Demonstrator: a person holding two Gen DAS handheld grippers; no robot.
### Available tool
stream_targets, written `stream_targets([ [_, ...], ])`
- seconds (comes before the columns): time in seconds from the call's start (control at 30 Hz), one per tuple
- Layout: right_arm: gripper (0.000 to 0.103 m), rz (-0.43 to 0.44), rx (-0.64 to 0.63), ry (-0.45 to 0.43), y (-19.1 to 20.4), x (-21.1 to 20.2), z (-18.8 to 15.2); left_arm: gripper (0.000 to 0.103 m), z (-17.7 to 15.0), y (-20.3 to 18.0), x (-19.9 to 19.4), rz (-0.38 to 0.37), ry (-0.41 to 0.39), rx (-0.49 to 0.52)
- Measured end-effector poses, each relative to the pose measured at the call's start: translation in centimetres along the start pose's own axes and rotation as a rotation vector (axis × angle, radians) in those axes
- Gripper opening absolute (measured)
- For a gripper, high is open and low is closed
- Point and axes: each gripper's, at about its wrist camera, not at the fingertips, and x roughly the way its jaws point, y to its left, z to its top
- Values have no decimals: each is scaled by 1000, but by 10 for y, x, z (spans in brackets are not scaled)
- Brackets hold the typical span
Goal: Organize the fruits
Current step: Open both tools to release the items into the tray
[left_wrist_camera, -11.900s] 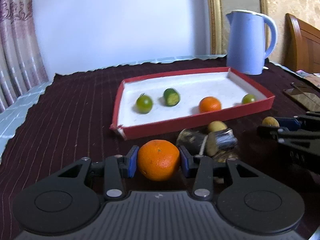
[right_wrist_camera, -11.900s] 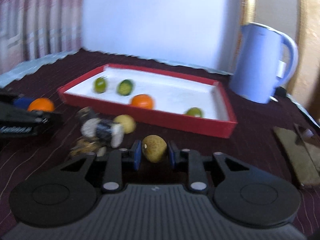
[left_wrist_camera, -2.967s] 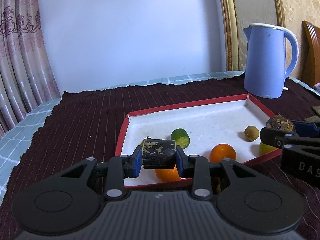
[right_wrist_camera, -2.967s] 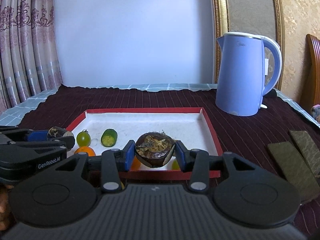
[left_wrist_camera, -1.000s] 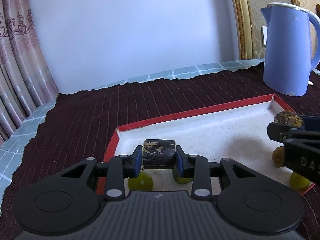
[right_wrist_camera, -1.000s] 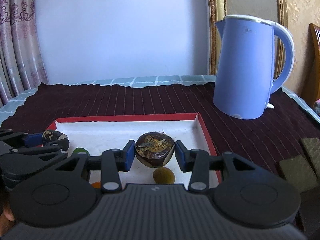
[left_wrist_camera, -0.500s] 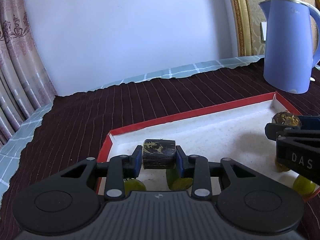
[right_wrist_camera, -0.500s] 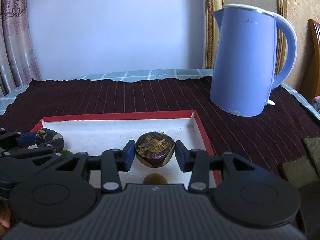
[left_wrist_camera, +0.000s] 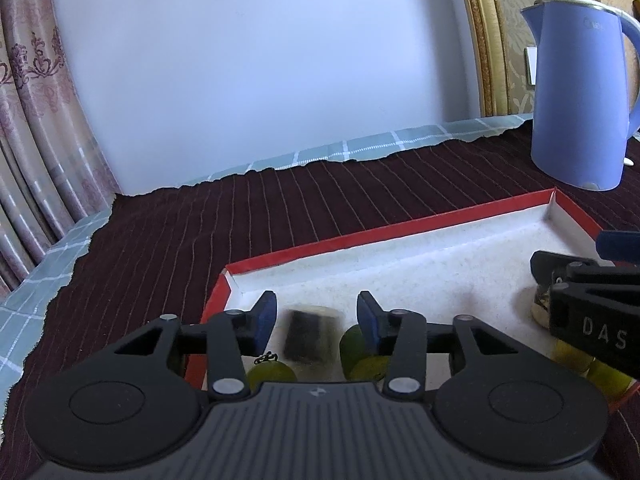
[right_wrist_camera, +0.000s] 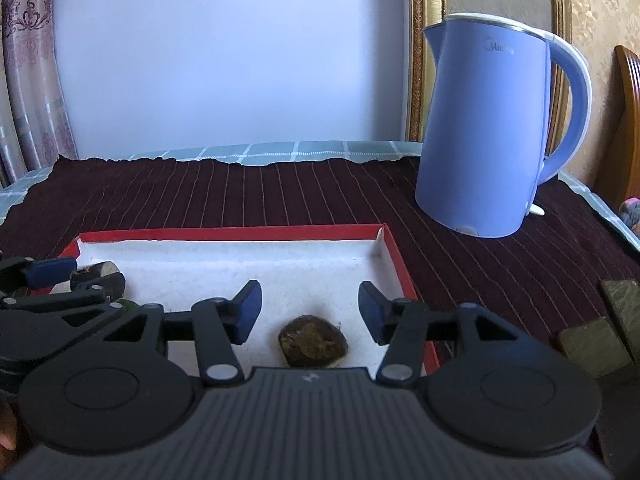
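Dark fruits (right_wrist_camera: 313,342) loose in red tray (right_wrist_camera: 394,256)

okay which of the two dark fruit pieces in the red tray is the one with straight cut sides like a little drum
The dark cylindrical piece between the open left gripper's pads, at the red tray's left end. The other dark piece, under the right gripper, is rounded and lumpy.

The right gripper (right_wrist_camera: 310,312) has just been opening its blue-padded jaws over the red-rimmed white tray (right_wrist_camera: 390,248); a dark, wrinkled round fruit (right_wrist_camera: 313,345) lies free on the tray floor between them. Behind the tray stands a light-blue plastic kettle (right_wrist_camera: 486,128).
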Motion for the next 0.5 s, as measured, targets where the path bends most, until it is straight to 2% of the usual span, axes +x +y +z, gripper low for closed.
stream_targets([
  [0.1,60,-4,-2,-5,0,-1,-1,47,1,1,-2,-1,-3,-1],
  [0.2,65,-3,-1,-8,0,-3,-1,64,0,2,-6,7,-17,-3],
  [0.3,71,-4,-6,-10,0,-5,-1,65,-2,2,-10,19,-28,4],
  [0.5,92,-10,-11,-31,2,-15,-5,65,-8,15,-22,-12,-23,-36],
])
